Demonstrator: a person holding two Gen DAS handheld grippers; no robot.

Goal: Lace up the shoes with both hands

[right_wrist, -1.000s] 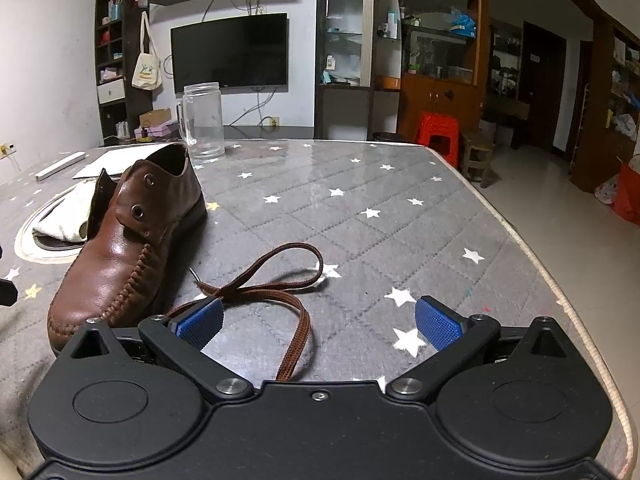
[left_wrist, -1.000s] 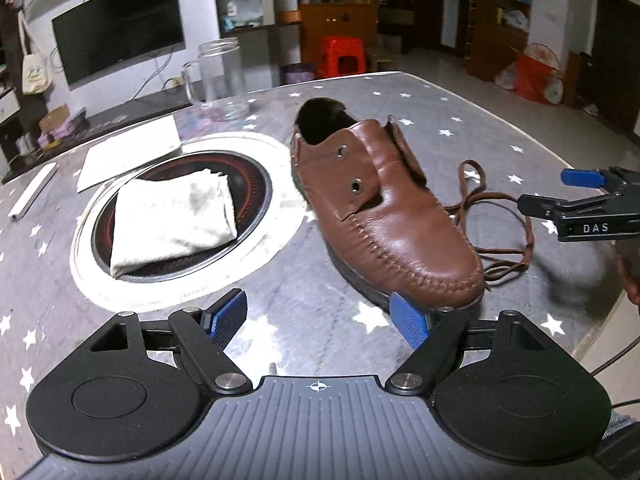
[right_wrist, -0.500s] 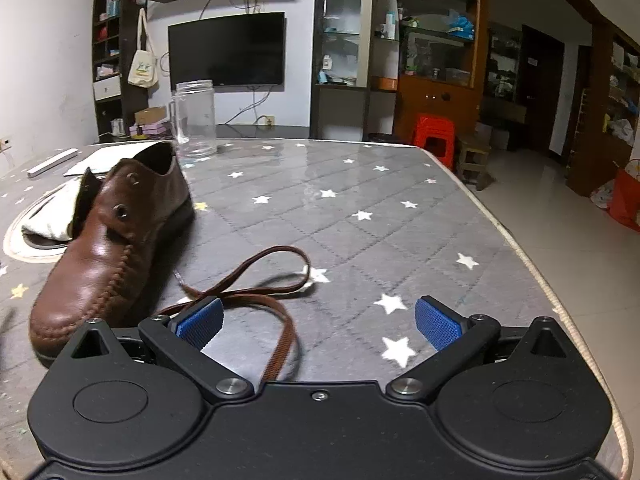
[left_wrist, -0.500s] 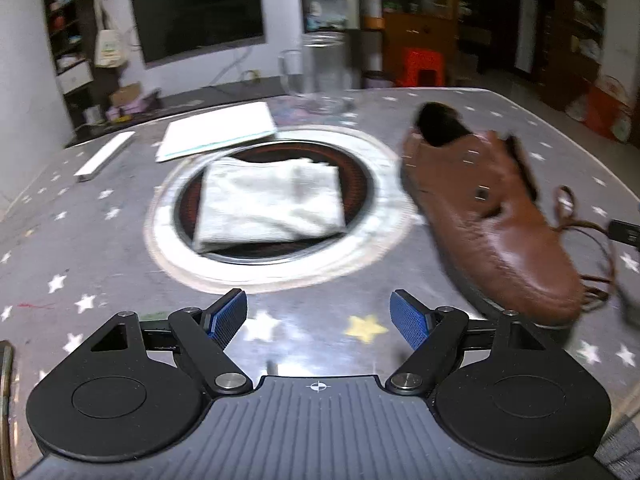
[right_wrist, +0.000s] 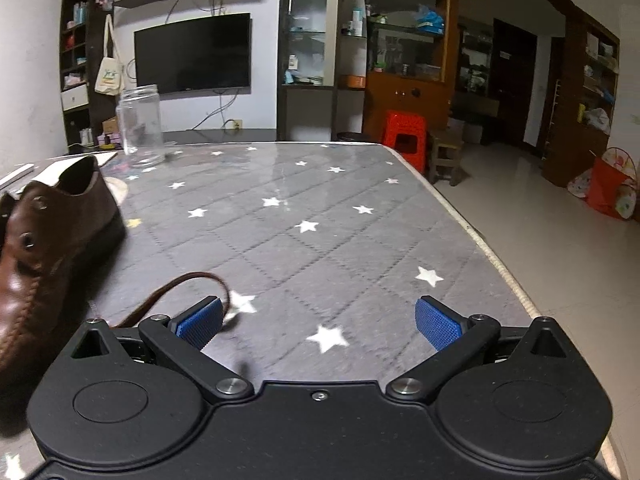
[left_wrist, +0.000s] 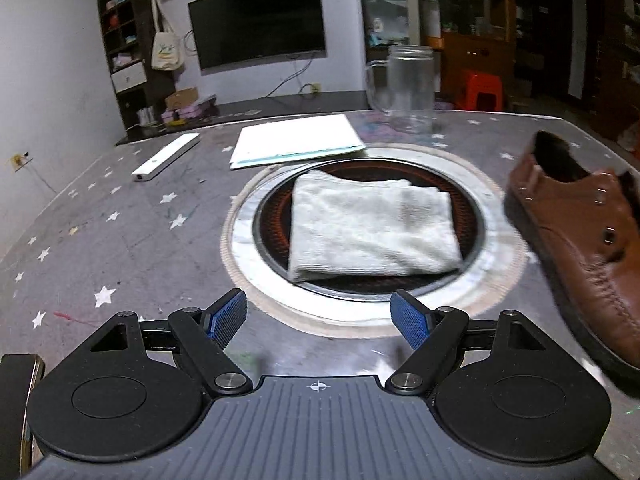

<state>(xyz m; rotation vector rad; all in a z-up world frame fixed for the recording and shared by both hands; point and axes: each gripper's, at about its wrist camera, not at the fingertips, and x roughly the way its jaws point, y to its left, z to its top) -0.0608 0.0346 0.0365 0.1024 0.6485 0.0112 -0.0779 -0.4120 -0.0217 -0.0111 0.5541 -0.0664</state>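
Left wrist view: left gripper (left_wrist: 320,318) spread empty; brown leather shoe (left_wrist: 580,236) at right edge. Right gripper (right_wrist: 320,320) gapes empty, brown flat shoelace (right_wrist: 188,286) looping by its left finger.

Shoe (left_wrist: 580,216) toe beyond frame edge

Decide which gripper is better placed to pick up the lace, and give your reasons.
Right. The lace curls just in front of the right gripper, by its near finger, jaws open. The left gripper faces the cloth, with the shoe off to one side and no lace in view.
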